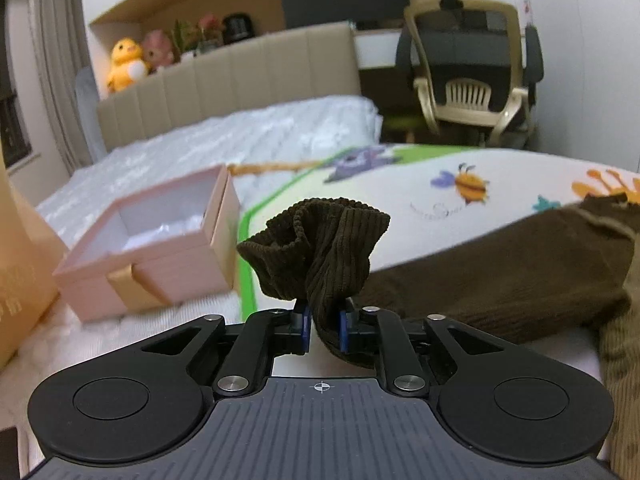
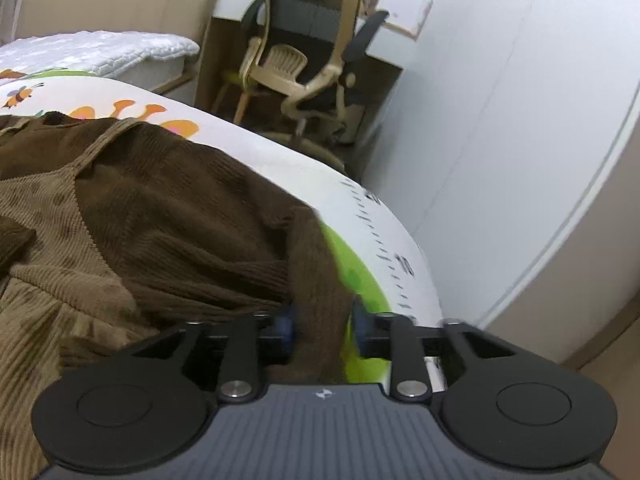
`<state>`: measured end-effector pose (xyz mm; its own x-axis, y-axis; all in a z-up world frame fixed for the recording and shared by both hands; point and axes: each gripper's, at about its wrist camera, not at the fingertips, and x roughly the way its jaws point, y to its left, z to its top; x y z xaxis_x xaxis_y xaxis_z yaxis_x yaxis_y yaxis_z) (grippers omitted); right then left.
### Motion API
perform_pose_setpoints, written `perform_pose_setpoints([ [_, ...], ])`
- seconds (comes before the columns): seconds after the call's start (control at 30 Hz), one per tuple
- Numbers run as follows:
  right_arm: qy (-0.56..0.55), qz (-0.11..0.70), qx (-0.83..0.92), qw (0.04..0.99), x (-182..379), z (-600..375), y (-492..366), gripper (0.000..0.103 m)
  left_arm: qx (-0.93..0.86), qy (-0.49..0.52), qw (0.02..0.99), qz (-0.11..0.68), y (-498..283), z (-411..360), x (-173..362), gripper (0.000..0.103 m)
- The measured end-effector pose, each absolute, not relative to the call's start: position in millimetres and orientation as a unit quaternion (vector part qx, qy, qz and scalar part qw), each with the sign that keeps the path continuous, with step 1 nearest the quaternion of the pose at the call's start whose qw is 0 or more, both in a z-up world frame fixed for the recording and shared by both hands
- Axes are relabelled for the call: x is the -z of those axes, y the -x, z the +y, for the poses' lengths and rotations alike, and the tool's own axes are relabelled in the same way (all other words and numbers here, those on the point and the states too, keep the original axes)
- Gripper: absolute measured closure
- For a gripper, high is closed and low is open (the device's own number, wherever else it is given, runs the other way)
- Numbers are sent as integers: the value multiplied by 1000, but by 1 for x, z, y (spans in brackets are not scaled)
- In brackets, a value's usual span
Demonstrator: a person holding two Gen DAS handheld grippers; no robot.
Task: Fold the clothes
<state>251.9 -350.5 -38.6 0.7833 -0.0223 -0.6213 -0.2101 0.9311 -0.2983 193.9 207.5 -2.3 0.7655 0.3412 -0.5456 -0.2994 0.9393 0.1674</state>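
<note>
A brown garment lies on a printed play mat on the bed, dark ribbed knit with a lighter corduroy panel. My left gripper is shut on a dark brown ribbed sleeve cuff, which bunches upright above the fingers. In the right wrist view the garment fills the left half. Its other sleeve runs down between the fingers of my right gripper. Those fingers stand apart, with a strip of green mat showing beside the right pad.
An open pink gift box with a gold ribbon sits left of the cuff, and a yellow bag beyond it. The mat's edge drops off close to my right gripper, beside a white wall. An office chair stands past the bed.
</note>
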Motion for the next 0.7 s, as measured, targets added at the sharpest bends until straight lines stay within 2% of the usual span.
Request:
perform_pose_setpoints([
  [0.03,176,326,-41,928,36,-359,-250,46,-175,-23,937,300,-189,212,0,61],
  [0.07,167,328,-33,929,33,-368,-248,37,-180,-8,936,304,-184,217,-2,57],
  [0.17,71,338,-37,938,15,-396,-237,31,-145,71,931,326,-168,227,-13,54],
  [0.2,36,337,-46,940,10,-404,-233,29,-126,95,931,329,-162,226,-18,48],
  [0.27,-26,330,-69,941,0,-413,-226,14,-83,124,935,320,-152,212,-30,40],
  [0.33,-68,326,-95,938,-6,-409,-224,9,-33,131,943,303,-148,188,-40,25],
  [0.43,-100,323,-147,929,-13,-383,-227,3,53,136,949,280,-155,143,-50,15],
  [0.57,-70,322,-188,925,-18,-329,-240,3,117,117,950,266,-171,84,-41,12],
  [0.7,76,289,-180,937,-23,-268,-255,4,41,73,971,223,-168,73,-36,10],
])
